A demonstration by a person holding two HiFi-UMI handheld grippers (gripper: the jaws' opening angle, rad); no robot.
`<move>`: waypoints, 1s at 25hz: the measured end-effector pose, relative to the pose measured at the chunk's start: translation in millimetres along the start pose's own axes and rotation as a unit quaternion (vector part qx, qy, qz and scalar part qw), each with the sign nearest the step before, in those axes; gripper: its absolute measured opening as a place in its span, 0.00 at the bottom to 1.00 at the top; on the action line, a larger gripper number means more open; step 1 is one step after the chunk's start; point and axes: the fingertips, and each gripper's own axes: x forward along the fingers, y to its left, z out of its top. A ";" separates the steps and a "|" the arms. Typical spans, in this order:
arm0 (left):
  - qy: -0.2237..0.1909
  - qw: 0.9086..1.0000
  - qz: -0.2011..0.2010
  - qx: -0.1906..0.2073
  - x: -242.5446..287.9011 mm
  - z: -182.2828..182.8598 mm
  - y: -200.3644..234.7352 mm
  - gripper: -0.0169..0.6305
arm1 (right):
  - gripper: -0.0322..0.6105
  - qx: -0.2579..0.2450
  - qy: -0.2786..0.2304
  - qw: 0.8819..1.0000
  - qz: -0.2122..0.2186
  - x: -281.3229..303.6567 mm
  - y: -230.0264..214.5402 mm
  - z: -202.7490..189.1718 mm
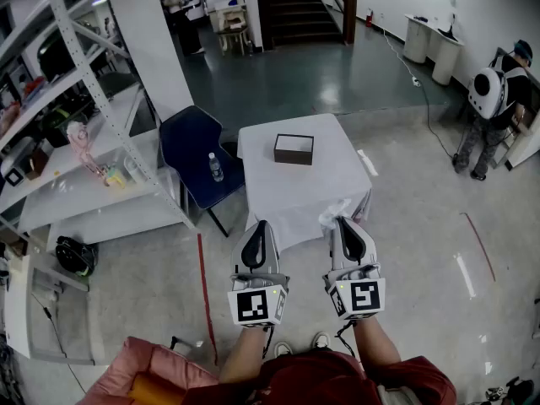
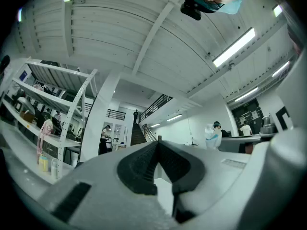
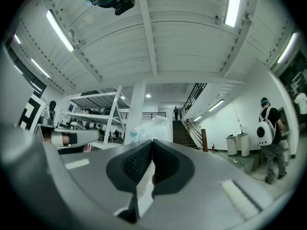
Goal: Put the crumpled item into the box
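Observation:
A dark open box [image 1: 294, 148] with a white inside sits on the table covered in white cloth [image 1: 337, 184]. The crumpled item [image 1: 334, 213] is a wad of clear, whitish plastic. My right gripper [image 1: 342, 223] is shut on it, over the table's near edge and short of the box. In the right gripper view the plastic [image 3: 151, 127] sticks up past the tips of the right gripper [image 3: 152, 150], with a strip pinched between the pads. My left gripper [image 1: 260, 226] is level with the right one, jaws shut and empty; the left gripper [image 2: 157, 145] shows nothing between its pads.
A blue chair [image 1: 190, 146] with a water bottle [image 1: 216, 167] on it stands left of the table. White shelving [image 1: 76, 142] with clutter fills the left side. One person [image 1: 494, 99] stands at the far right, another [image 1: 179, 11] at the back near the stairs [image 1: 299, 7].

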 end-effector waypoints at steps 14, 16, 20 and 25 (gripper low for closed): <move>0.000 1.000 -0.025 0.012 -0.3 11.9 -109.9 0.03 | 0.06 0.005 -0.007 1.000 -0.010 -64.0 -69.6 20.8; 0.003 1.000 -0.024 0.016 2.3 9.5 -117.3 0.03 | 0.06 0.006 -0.009 1.000 -0.008 -65.4 -75.8 20.7; 0.016 1.000 -0.016 0.018 8.5 -1.0 -131.7 0.03 | 0.05 0.017 -0.011 1.000 -0.006 -69.0 -91.3 18.3; 0.027 0.999 -0.013 0.018 19.4 -15.0 -155.9 0.03 | 0.05 0.019 -0.006 1.000 -0.008 -73.3 -117.4 9.3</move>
